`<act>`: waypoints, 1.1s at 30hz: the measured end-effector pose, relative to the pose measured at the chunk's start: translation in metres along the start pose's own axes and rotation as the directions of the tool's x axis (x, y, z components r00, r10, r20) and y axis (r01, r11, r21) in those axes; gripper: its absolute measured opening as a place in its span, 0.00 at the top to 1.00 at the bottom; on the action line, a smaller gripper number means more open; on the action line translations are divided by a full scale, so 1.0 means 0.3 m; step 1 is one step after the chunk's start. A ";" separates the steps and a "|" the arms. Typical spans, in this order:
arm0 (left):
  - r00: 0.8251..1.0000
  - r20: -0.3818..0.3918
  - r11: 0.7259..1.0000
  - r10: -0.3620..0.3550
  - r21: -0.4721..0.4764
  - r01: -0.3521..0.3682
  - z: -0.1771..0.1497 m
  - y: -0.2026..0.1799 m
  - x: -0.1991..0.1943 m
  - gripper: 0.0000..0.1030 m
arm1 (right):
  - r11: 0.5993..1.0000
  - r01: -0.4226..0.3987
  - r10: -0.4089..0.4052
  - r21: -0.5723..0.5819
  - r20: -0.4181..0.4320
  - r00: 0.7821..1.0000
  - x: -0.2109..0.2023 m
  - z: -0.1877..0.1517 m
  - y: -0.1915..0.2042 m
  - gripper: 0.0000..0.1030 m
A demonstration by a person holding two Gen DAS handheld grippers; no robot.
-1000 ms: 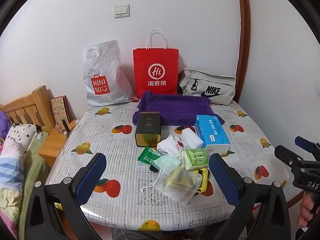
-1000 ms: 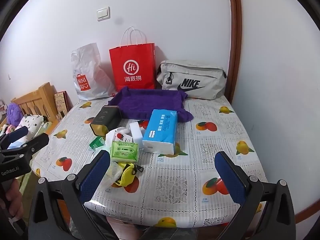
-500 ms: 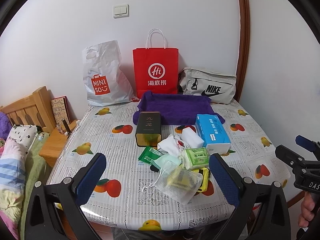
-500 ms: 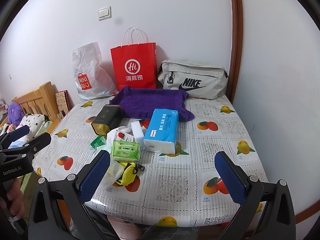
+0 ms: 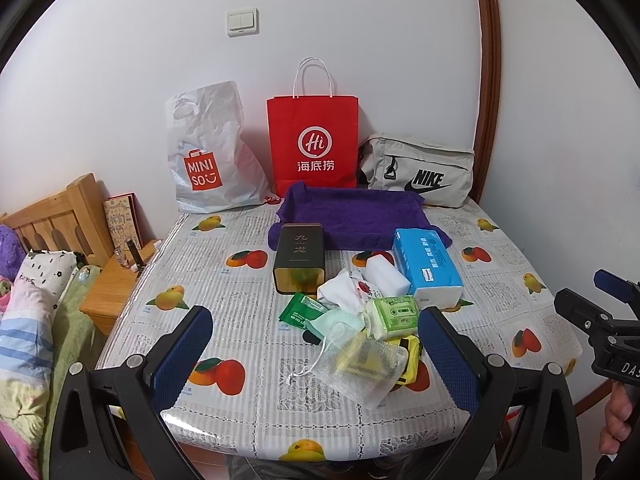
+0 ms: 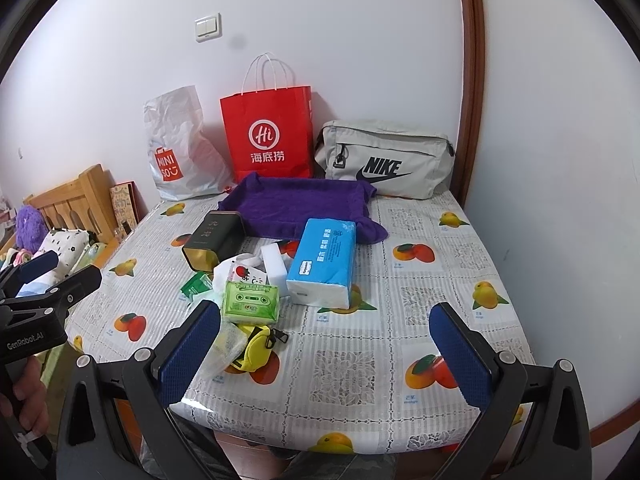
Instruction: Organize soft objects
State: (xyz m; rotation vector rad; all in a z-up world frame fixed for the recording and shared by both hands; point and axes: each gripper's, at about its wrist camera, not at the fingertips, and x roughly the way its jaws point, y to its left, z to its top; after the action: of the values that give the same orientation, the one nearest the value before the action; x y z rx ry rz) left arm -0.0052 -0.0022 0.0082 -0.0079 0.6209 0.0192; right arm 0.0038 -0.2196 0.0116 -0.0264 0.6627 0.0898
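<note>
Hardly anything has moved since a moment ago: both tools are staying low at the near edge of the table (image 5: 248,420), drifting only slightly, and the pile of things is lying where it was.

The left gripper (image 5: 316,360) is hanging with its blue pads spread wide, holding nothing, framing the heap from in front. The right gripper (image 6: 328,354) is standing just as wide open and empty, over the bare fruit-print cloth to the right of the heap; its left pad is overlapping the clear mesh pouch (image 5: 362,362) in that view.

The soft things are sitting bunched near the middle of the table: the mesh pouch nearest the edge, a yellow coin purse (image 6: 256,350) touching it, a green cassette-print tissue pack (image 6: 251,300) just behind, then a pale green cloth (image 5: 334,322), a small green packet (image 5: 298,310), a white drawstring bag (image 5: 344,290) and a white sponge block (image 6: 276,266). A blue tissue pack (image 6: 324,264) is lying to their right, a dark tin (image 5: 299,258) on its side to their left. Behind them a purple towel (image 5: 356,216) is spreading out flat, with a red paper bag (image 5: 313,144), a white plastic bag (image 5: 208,156) and a grey pouch bag (image 5: 420,172) leaning against the wall.
</note>
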 end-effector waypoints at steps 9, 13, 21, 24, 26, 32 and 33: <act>1.000 0.000 1.000 0.002 0.000 -0.002 0.000 -0.004 0.003 0.00 | 1.000 0.000 0.000 0.000 0.000 1.000 -0.001 0.000 -0.001 0.00; 1.000 -0.004 1.000 0.005 0.000 -0.005 0.003 0.005 0.000 0.00 | 1.000 0.002 -0.002 -0.001 -0.002 1.000 -0.003 0.000 -0.003 0.00; 1.000 -0.007 1.000 -0.003 -0.001 0.003 0.002 0.020 0.006 0.00 | 1.000 0.003 -0.003 -0.002 -0.005 1.000 -0.004 0.000 -0.003 0.00; 1.000 -0.008 1.000 -0.005 -0.002 0.005 0.000 0.016 0.009 0.00 | 1.000 0.003 -0.003 -0.003 -0.006 1.000 -0.003 -0.001 -0.002 0.00; 1.000 -0.008 1.000 -0.002 0.000 0.002 0.000 0.015 0.010 0.00 | 1.000 0.003 -0.003 -0.003 -0.006 1.000 -0.003 -0.001 -0.002 0.00; 1.000 -0.009 1.000 0.002 0.001 -0.002 -0.002 0.021 0.012 0.00 | 1.000 0.003 -0.003 -0.003 -0.006 1.000 -0.003 -0.001 -0.002 0.00; 1.000 -0.009 1.000 0.002 0.002 -0.002 -0.002 0.025 0.013 0.00 | 1.000 0.004 -0.004 -0.003 -0.006 1.000 -0.003 -0.001 -0.002 0.00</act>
State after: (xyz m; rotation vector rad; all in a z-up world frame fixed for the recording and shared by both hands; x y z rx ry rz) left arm -0.0027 0.0052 0.0054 -0.0058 0.6302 0.0209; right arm 0.0029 -0.2202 0.0120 -0.0309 0.6690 0.0871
